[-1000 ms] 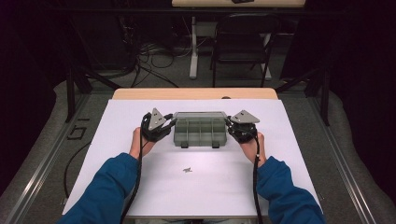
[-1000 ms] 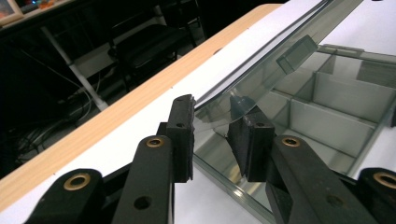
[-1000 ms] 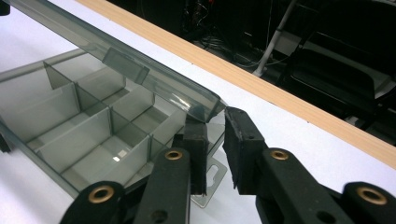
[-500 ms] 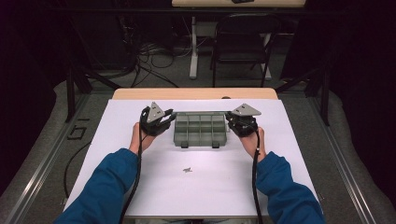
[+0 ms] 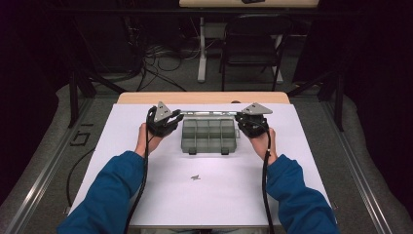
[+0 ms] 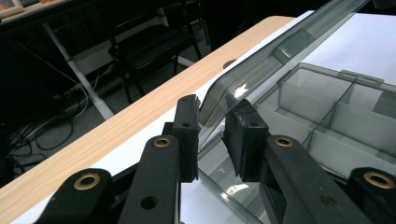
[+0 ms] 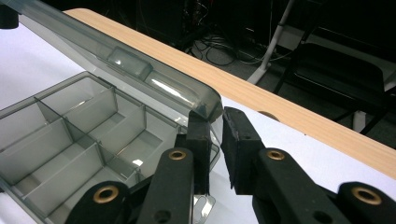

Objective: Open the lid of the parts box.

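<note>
A smoky-grey clear compartment box [image 5: 208, 134] lies on the white table top, with its dividers [image 7: 70, 126] showing. Its hinged lid [image 5: 207, 111] stands raised along the far side. My left gripper [image 5: 173, 117] is shut on the lid's left corner [image 6: 219, 100], which sits between its black pads [image 6: 187, 126]. At the right corner [image 7: 205, 105], my right gripper [image 5: 240, 119] is shut on the lid in the same way. A person's hands in blue sleeves hold both grippers.
A small metal piece [image 5: 196, 177] lies on the white sheet nearer the person. The wooden table edge [image 5: 204, 97] runs just behind the box. A black chair [image 5: 253, 44] and floor cables stand beyond the table.
The lid has swung up and back from lying over the box to standing raised, and both grippers have moved away from the person with it.
</note>
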{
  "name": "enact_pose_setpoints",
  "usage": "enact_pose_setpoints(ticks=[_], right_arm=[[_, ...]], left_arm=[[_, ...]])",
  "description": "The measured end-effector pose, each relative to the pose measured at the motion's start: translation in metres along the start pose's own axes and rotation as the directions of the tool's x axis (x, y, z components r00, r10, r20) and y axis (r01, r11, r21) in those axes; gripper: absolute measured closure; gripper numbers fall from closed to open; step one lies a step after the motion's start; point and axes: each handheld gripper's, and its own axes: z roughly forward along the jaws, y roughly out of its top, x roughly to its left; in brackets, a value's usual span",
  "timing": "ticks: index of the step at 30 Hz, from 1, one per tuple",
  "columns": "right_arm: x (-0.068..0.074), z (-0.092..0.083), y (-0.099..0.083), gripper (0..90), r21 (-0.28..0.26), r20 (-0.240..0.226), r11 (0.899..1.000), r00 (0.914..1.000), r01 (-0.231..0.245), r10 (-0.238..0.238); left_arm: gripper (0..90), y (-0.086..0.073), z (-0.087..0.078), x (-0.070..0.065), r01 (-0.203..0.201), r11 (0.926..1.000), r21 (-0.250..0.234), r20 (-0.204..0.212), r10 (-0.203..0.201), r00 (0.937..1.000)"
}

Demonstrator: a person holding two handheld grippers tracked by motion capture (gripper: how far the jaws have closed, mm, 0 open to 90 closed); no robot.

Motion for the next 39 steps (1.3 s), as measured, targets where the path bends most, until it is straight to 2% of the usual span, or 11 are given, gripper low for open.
enact_pose_setpoints(ticks=[13,17,24,28,30,33,39], right_arm=[[-0.004,0.005,0.006,82.1,-0.006,0.006,1.000,0.9999,-0.013,0.013],[-0.005,0.006,0.008,82.1,-0.009,0.002,1.000,0.9997,-0.026,0.026],[-0.009,0.011,0.012,82.3,-0.014,0.003,0.999,0.9990,-0.044,0.044],[-0.010,0.013,0.013,82.3,-0.015,0.005,0.999,0.9989,-0.048,0.048],[-0.010,0.014,0.013,82.4,-0.016,0.007,0.999,0.9990,-0.044,0.044],[-0.011,0.015,0.013,82.4,-0.015,0.007,0.999,0.9990,-0.044,0.044],[-0.012,0.019,0.012,82.3,-0.014,0.012,0.999,0.9988,-0.048,0.048]], left_arm=[[74.6,0.006,0.006,0.006,-0.002,1.0000,0.007,-0.015,0.002,0.9999],[74.6,0.008,0.008,0.007,0.011,0.9999,0.006,-0.018,-0.011,0.9998],[74.9,0.009,0.011,0.009,0.010,0.9999,0.002,-0.028,-0.010,0.9996],[75.0,0.010,0.012,0.010,0.015,0.9998,0.009,-0.023,-0.015,0.9996],[74.9,0.011,0.013,0.012,0.004,0.9999,0.011,-0.027,-0.004,0.9996],[74.8,0.012,0.015,0.012,0.019,0.9998,0.011,-0.027,-0.018,0.9995],[74.5,0.013,0.017,0.013,0.021,0.9997,0.009,-0.036,-0.021,0.9991]])
